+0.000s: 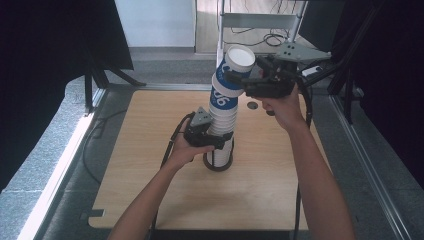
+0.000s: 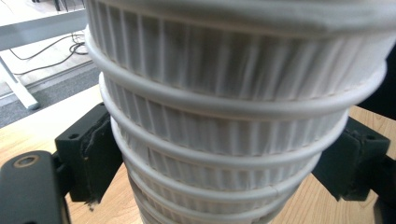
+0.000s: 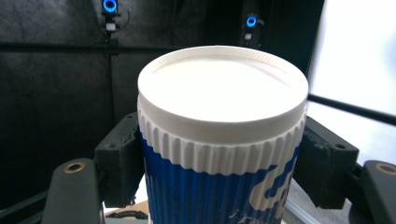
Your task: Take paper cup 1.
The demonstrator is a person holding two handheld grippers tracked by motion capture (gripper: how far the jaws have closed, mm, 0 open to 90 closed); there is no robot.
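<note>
This is a lab or recording studio set up for capturing handling work, not a home. A bare light-wood table [image 1: 150, 165] stands on a grey carpeted floor [image 1: 40, 160], and black curtains [image 1: 45, 45] hang to the left and right of the table, closing it in. Behind the table stands a metal rack [image 1: 260, 22] with loose cables [image 1: 272, 37] on the floor beneath it. In the right gripper view, two small devices with glowing blue rings [image 3: 110, 5] are mounted on the dark backdrop, like tracking cameras.
</note>
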